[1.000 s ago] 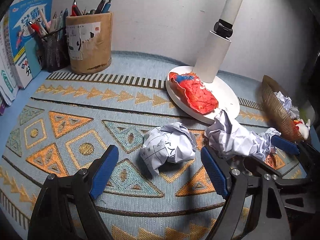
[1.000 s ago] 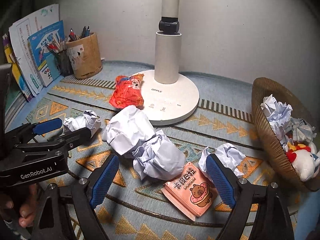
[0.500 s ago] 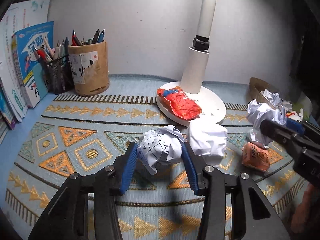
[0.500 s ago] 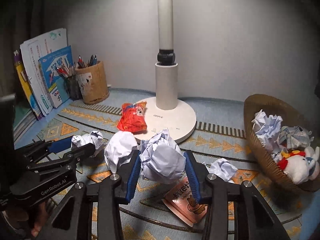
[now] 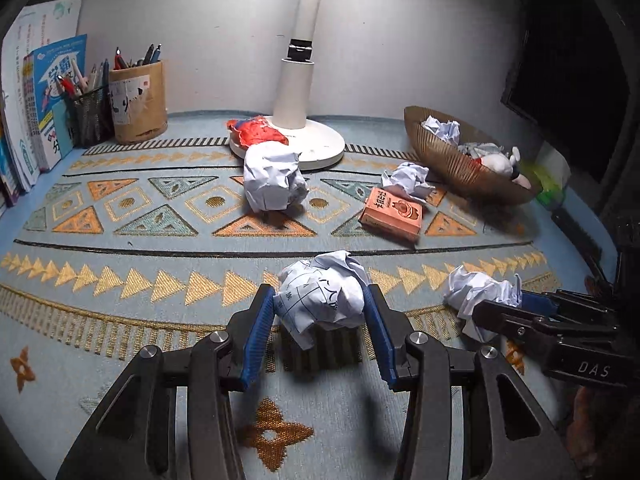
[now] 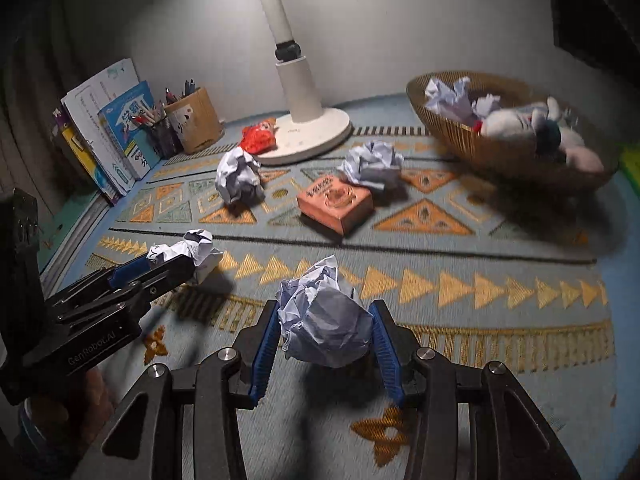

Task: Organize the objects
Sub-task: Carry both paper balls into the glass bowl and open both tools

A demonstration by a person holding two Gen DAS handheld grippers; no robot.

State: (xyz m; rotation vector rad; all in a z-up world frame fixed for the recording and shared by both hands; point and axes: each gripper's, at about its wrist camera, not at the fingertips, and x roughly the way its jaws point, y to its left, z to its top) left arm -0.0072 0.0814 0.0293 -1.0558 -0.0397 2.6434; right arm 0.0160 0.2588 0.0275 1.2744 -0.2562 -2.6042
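Note:
My left gripper (image 5: 320, 300) is shut on a crumpled paper ball with printed lines (image 5: 324, 294) and holds it above the patterned mat; it shows too in the right wrist view (image 6: 188, 246). My right gripper (image 6: 324, 320) is shut on a plain crumpled paper ball (image 6: 324, 324), also lifted; it shows in the left wrist view (image 5: 476, 292). Two more paper balls lie on the mat, one by the lamp base (image 5: 274, 180) and one near the basket (image 5: 408, 178). An orange packet (image 5: 392, 212) lies between them. A red wrapper (image 5: 256, 134) rests on the lamp base.
A woven basket (image 6: 472, 140) at the right holds paper balls and a plush toy. A white desk lamp (image 5: 296, 92) stands at the back. Pen holders (image 5: 136, 104) and books (image 5: 44, 100) stand at the back left.
Both grippers closed on their paper balls, lifted them and pulled back toward the near edge of the mat. The scene now looks farther away.

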